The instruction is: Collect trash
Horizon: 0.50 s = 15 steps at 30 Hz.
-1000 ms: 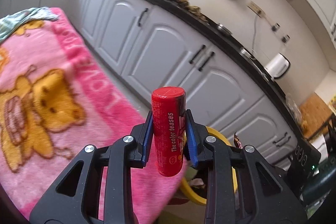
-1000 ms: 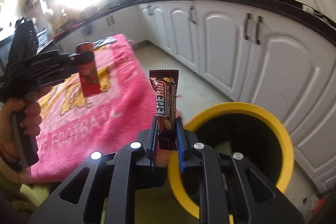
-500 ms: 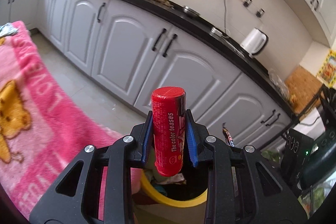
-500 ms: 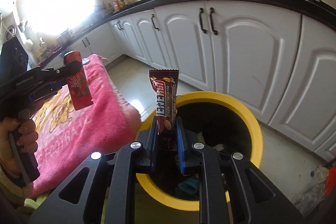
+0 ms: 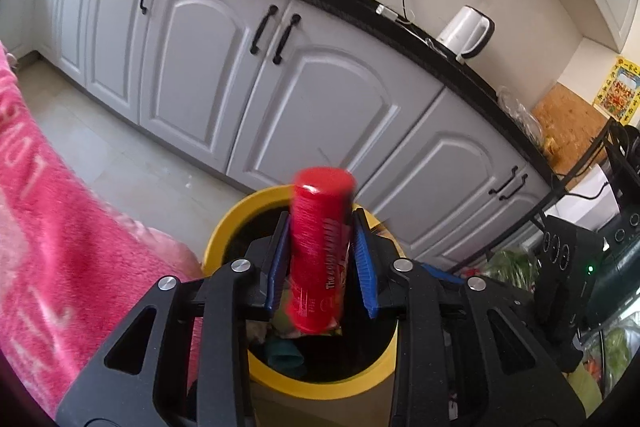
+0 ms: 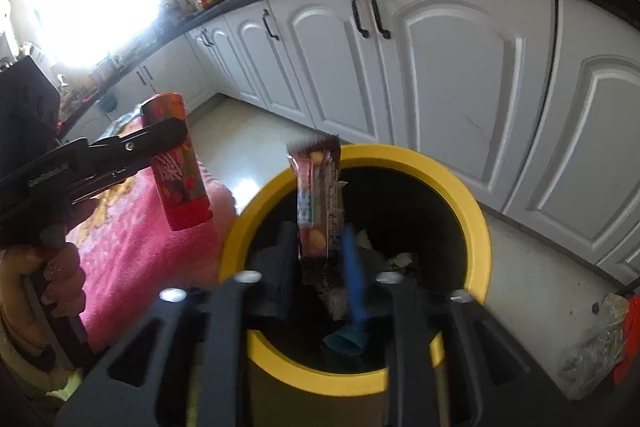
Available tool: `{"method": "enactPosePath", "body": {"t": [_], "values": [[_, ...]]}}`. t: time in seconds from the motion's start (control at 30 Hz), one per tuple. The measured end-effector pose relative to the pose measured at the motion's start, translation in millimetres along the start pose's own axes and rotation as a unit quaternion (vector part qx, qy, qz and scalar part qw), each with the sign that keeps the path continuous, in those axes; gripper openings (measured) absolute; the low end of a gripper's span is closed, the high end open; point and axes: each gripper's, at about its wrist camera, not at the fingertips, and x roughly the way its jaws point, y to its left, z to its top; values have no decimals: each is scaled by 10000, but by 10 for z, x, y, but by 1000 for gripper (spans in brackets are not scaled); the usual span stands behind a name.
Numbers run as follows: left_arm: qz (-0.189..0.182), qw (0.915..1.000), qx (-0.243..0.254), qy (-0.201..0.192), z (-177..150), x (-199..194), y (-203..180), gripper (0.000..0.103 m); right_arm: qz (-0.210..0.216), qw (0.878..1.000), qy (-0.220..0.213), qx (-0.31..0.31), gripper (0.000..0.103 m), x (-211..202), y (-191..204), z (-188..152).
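Note:
A yellow-rimmed black trash bin (image 5: pixel 224 235) (image 6: pixel 476 227) stands on the floor below both grippers, with scraps inside. My left gripper (image 5: pixel 320 259) has its jaws spread a little, and the red snack tube (image 5: pixel 320 251) between them is blurred and looks loose over the bin. From the right wrist view the same tube (image 6: pixel 176 163) hangs in the left gripper (image 6: pixel 160 139) beside the bin. My right gripper (image 6: pixel 320 263) has opened, and the brown candy bar wrapper (image 6: pixel 318 207) is blurred between the fingers above the bin mouth.
A pink blanket-covered table (image 5: pixel 48 247) (image 6: pixel 132 251) lies left of the bin. White kitchen cabinets (image 5: pixel 240 87) run behind under a black counter with a white kettle (image 5: pixel 464 31). A crumpled bag (image 6: pixel 592 343) lies on the floor at right.
Both grippers moved over the bin and opened their jaws. The red tube and the candy bar wrapper have gone loose and blurred, slipping downward.

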Motion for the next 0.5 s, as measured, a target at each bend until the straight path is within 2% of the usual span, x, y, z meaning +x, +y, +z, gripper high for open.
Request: {"method": "enactPosePath", "body": {"t": [0.03,0.07,0.1,0.13,0.17,0.23,0.3,0.37,0.5], "values": [[-10,10000,18,16,-10,4,-4,39,-15,10000,-3,39,46,-8,-20,-4],[-7,10000,40,30,-16,-2,-8,44,-37,10000,-2,61,46,-21,-39,-11],[-9,10000,50,33,-20,-12,-13,44,-80,9999,-25,73,46,-49,-46,-12],[-9,10000,70,35,-23,-35,-21,47,-108,9999,-64,81,49,-92,-49,-16],[1,10000,93,29,-19,-47,-30,55,-128,9998,-90,94,52,-123,-54,-29],[77,9998,209,-22,-30,-132,-62,63,-223,9994,-221,111,63,-258,-25,-56],[141,9995,275,-86,-40,-227,-80,67,-280,9990,-346,109,70,-373,17,-73],[209,9992,312,-126,-43,-321,-92,83,-313,9983,-485,79,76,-496,80,-83],[403,9980,409,-258,-78,-574,-119,92,-411,9958,-813,-57,88,-760,265,-119]]}}
